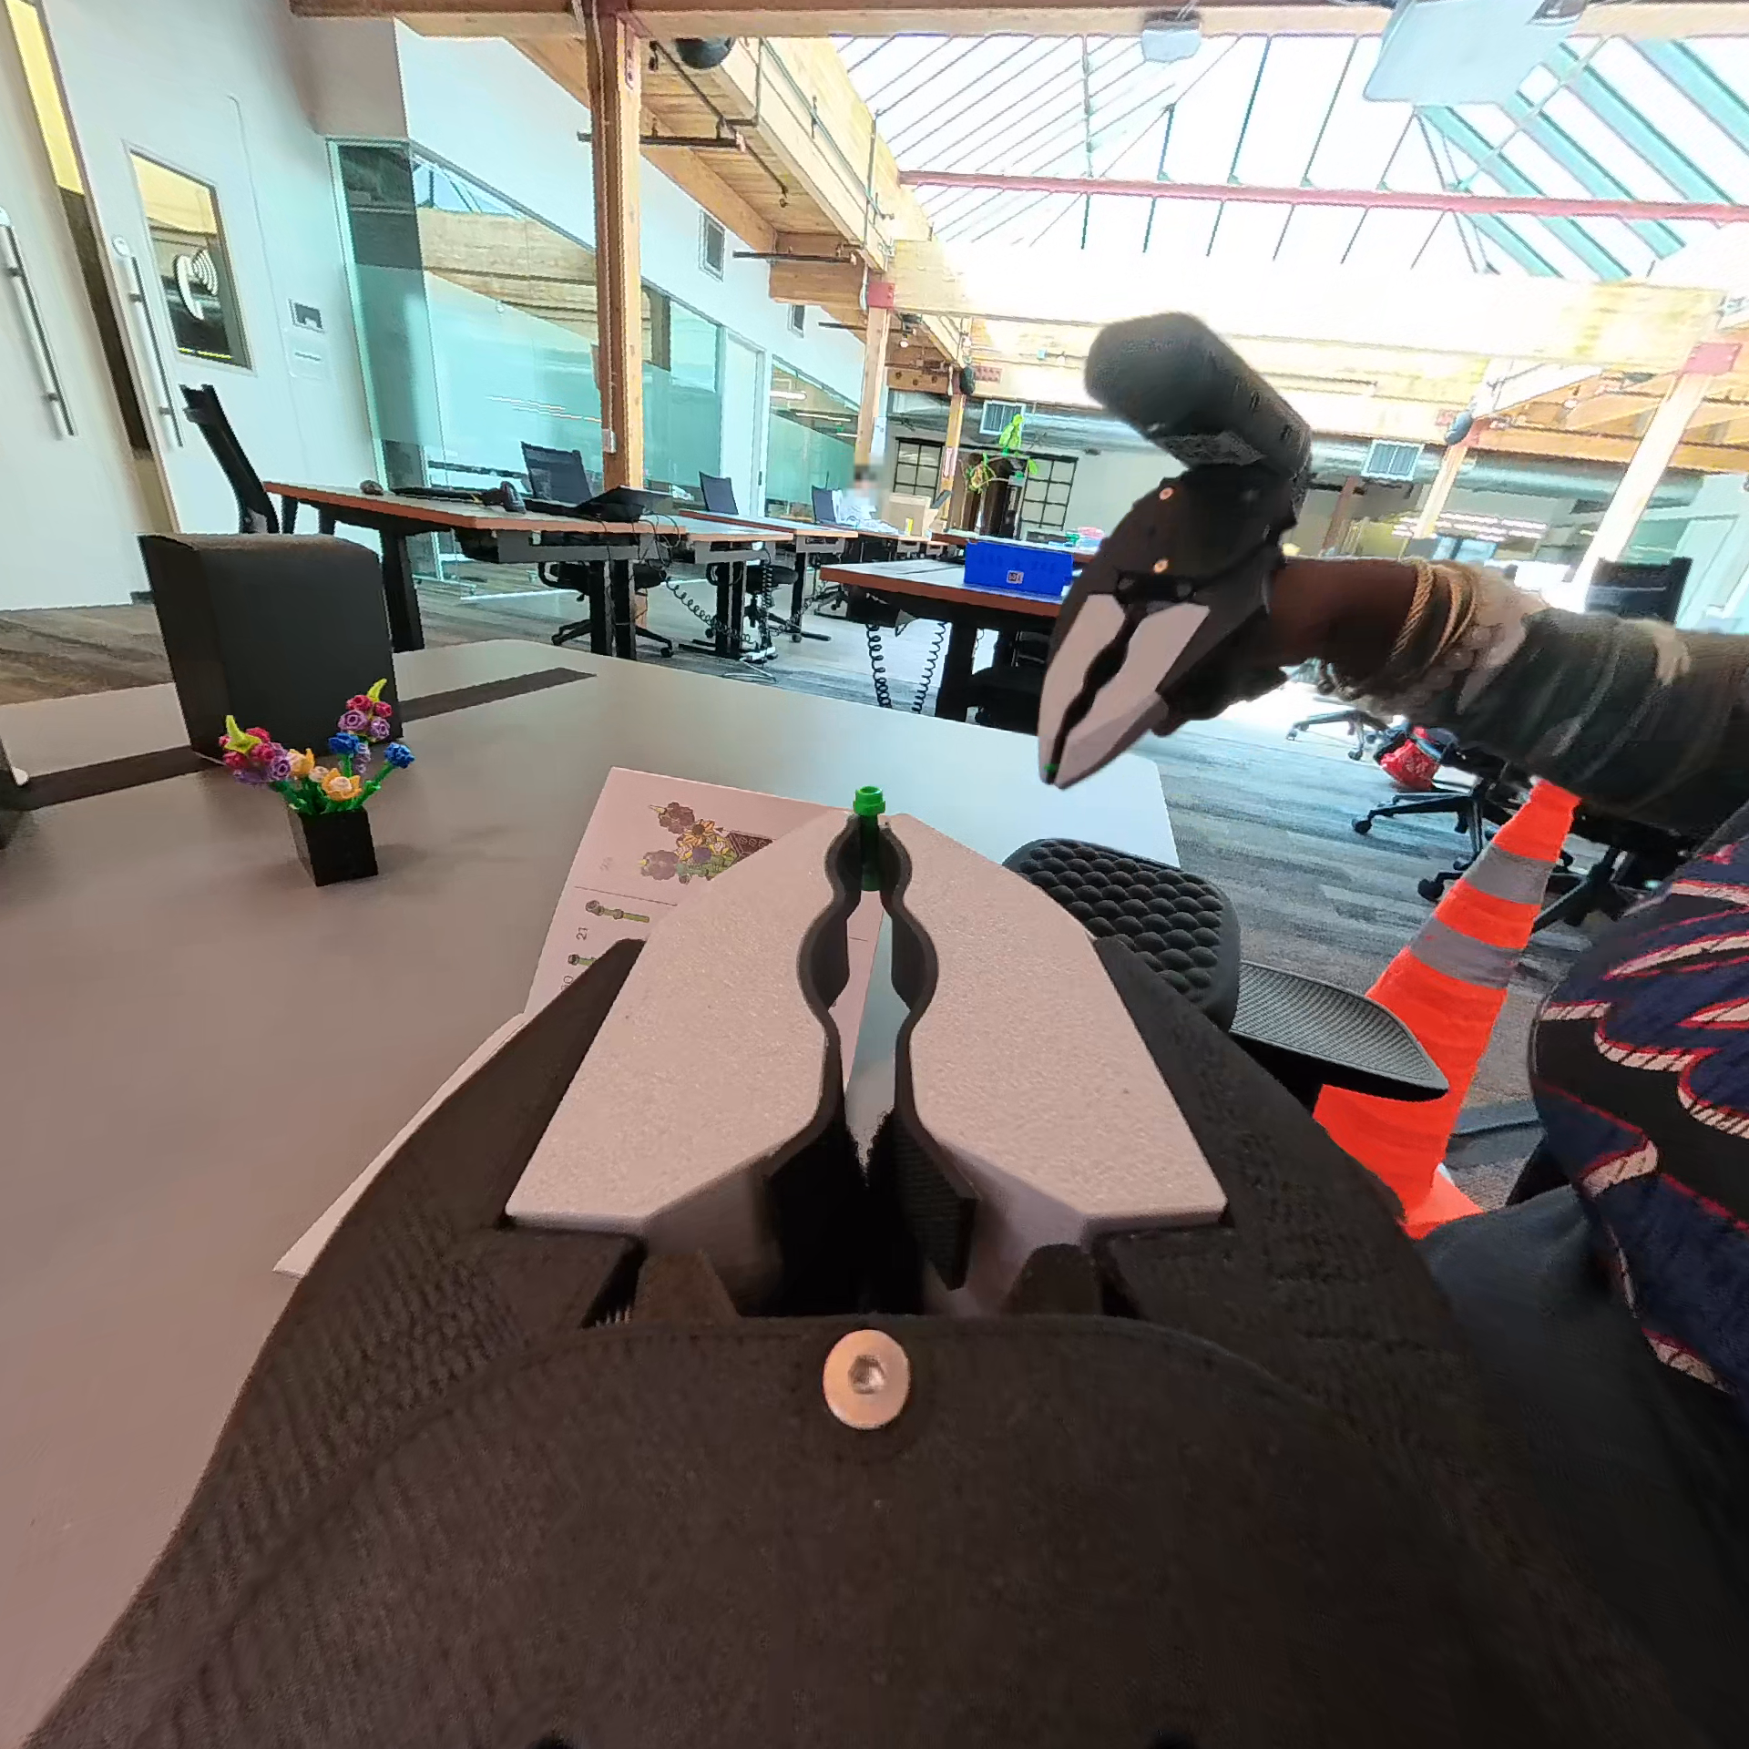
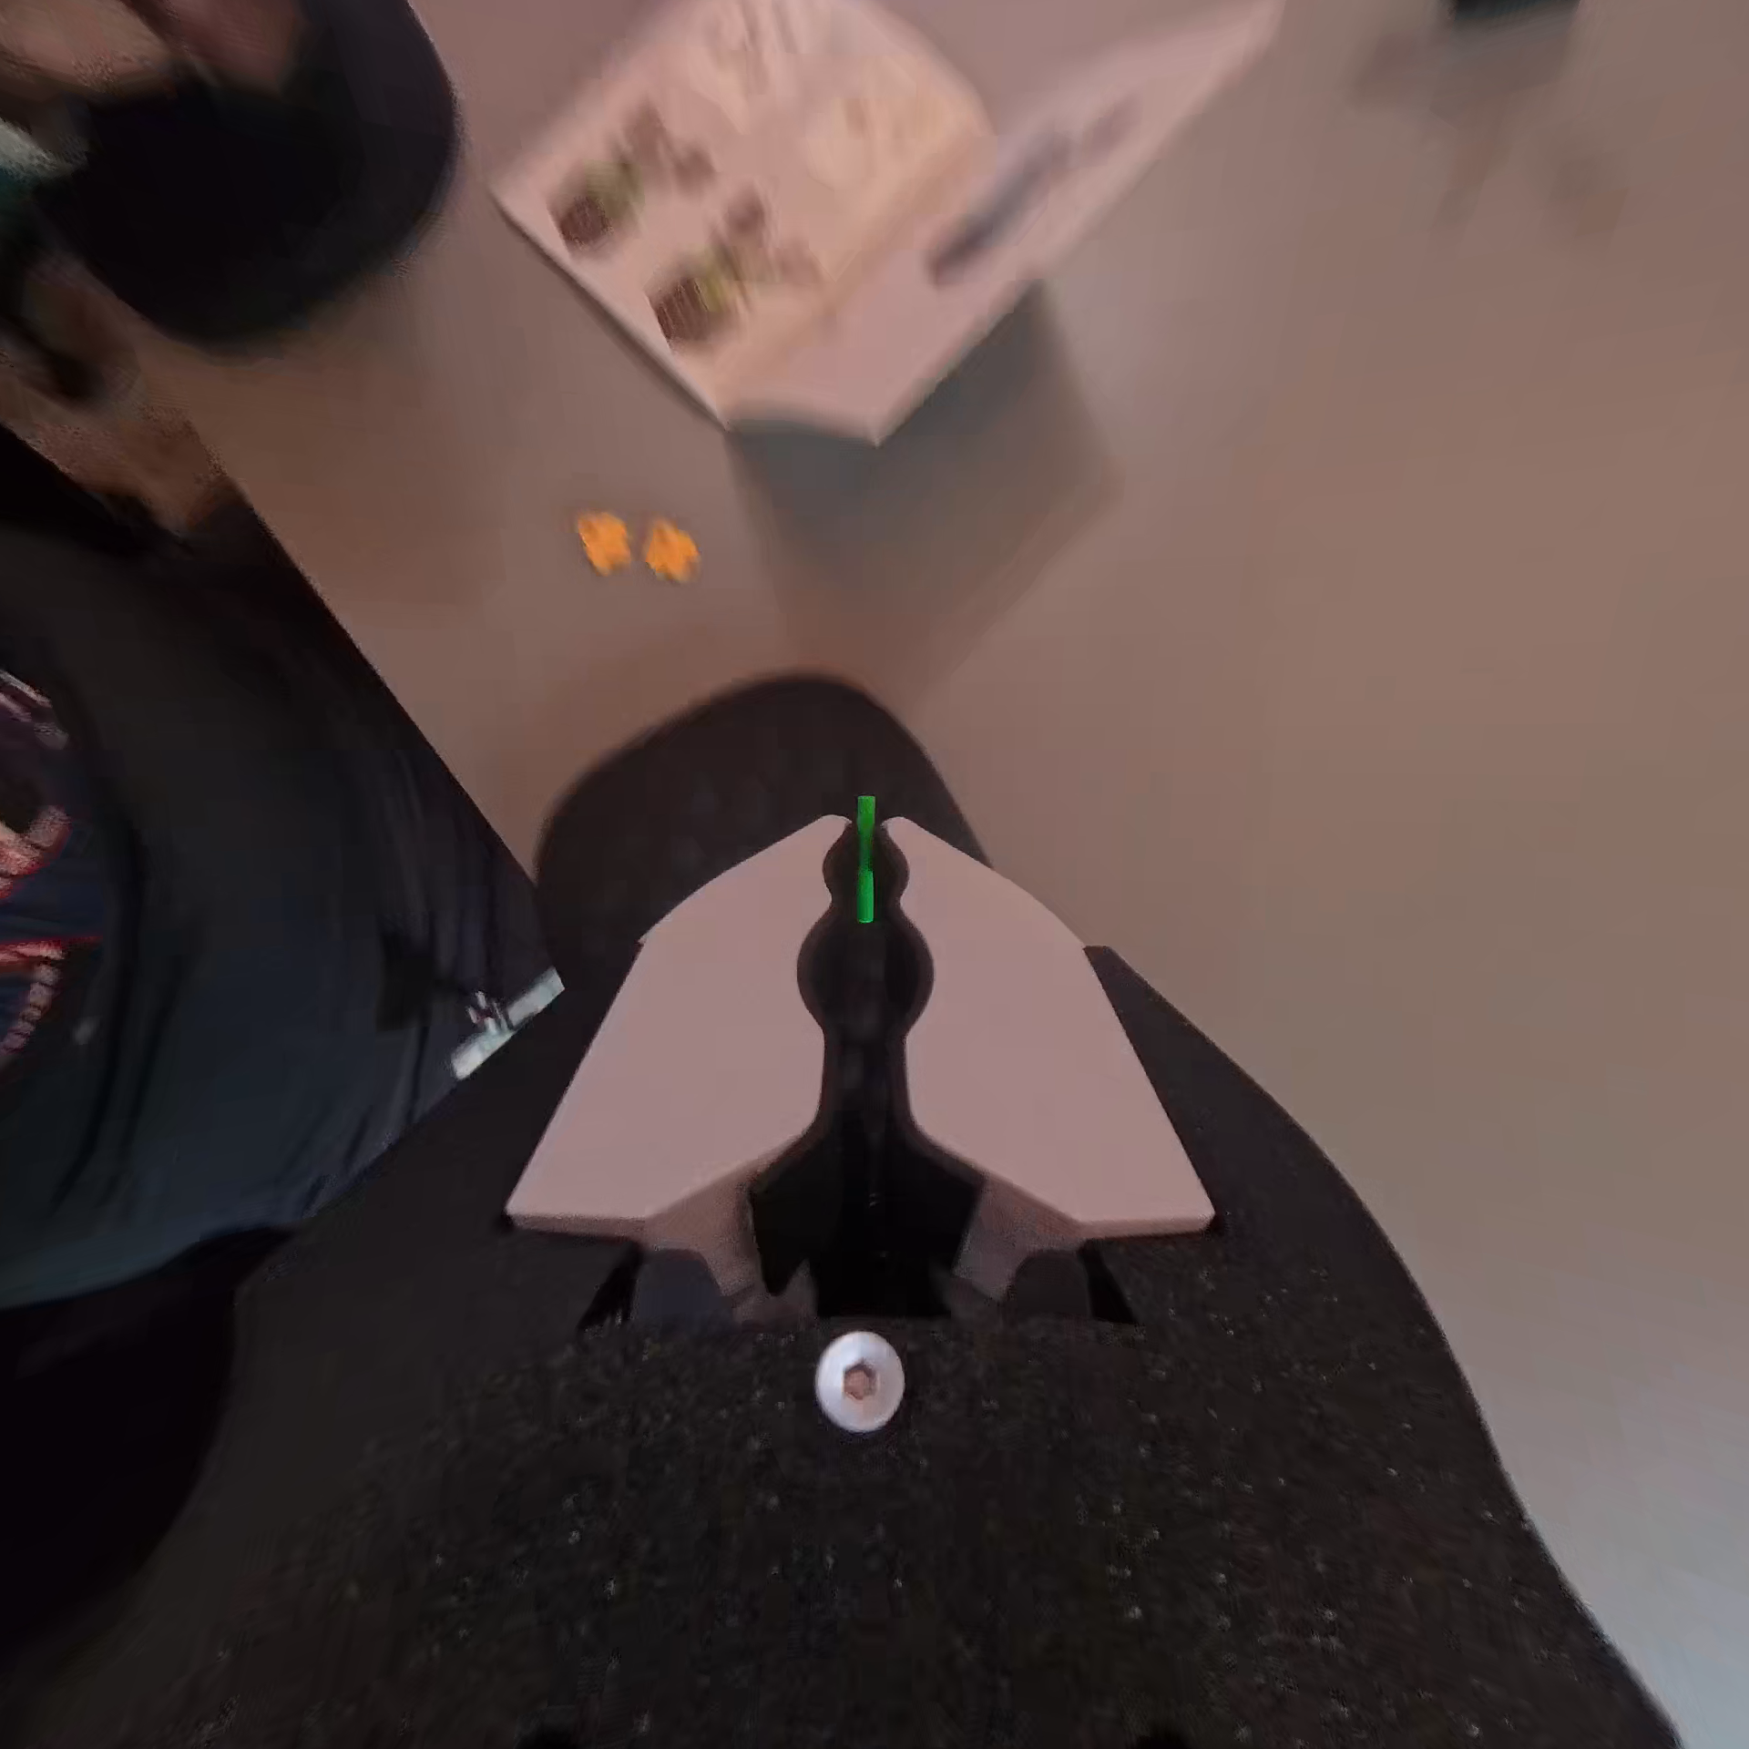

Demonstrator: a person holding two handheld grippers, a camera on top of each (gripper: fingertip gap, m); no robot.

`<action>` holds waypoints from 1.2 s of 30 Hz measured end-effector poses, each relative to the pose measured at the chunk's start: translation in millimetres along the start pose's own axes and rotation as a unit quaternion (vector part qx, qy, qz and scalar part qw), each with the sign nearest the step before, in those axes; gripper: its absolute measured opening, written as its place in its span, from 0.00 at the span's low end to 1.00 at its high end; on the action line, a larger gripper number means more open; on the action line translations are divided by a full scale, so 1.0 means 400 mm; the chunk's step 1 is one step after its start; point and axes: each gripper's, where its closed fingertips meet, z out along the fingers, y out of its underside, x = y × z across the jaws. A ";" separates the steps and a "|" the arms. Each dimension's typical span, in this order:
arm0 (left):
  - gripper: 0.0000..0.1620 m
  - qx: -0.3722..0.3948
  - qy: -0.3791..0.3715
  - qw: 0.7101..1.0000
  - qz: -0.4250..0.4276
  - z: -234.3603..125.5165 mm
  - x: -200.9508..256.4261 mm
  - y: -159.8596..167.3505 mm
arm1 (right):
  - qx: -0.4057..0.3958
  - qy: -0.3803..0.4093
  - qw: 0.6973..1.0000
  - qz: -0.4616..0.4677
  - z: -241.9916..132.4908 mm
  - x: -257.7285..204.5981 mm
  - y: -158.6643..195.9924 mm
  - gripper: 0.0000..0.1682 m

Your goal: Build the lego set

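Above the near edge of the tabletop (image 1: 189, 994), two green pieces are being held up in the air, one in each tool. The left hand-held gripper (image 1: 869, 833) is clamped on a short green peg (image 1: 868, 814), whose flanged head pokes out past the fingertips; its long axis runs straight along the fingers, pointing away from the camera. The right hand-held gripper (image 1: 1058, 771) is seen up and to the right, tilted downward, with a sliver of green at its tip. In its own view that right hand-held gripper (image 2: 865, 821) is pinched shut on a thin green stem (image 2: 865, 856), also lined up with the fingers and jutting just past them.

The two tips are near but clearly apart, the right one higher and to the right of the peg. A joining of stem and peg is probably intended, so the axes would need to be brought into line. Beneath, an instruction booklet (image 1: 625, 852) is spread open; a finished flower bouquet (image 1: 317, 757) in a black pot stands well to the left. Two small orange pieces (image 2: 639, 547) lie on the tabletop, blurred.
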 end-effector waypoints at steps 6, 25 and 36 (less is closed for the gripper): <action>0.02 -0.009 0.005 1.000 -0.018 0.003 -0.005 0.006 | 0.430 -0.134 0.892 -0.035 -0.045 -0.099 -0.307 0.02; 0.02 -0.037 0.015 0.996 -0.079 0.012 -0.023 0.027 | 0.539 -0.348 0.766 0.047 0.081 -0.197 -0.492 0.02; 0.02 -0.059 -0.003 0.995 -0.085 0.019 -0.034 0.043 | 0.488 -0.390 0.774 0.101 0.141 -0.210 -0.486 0.02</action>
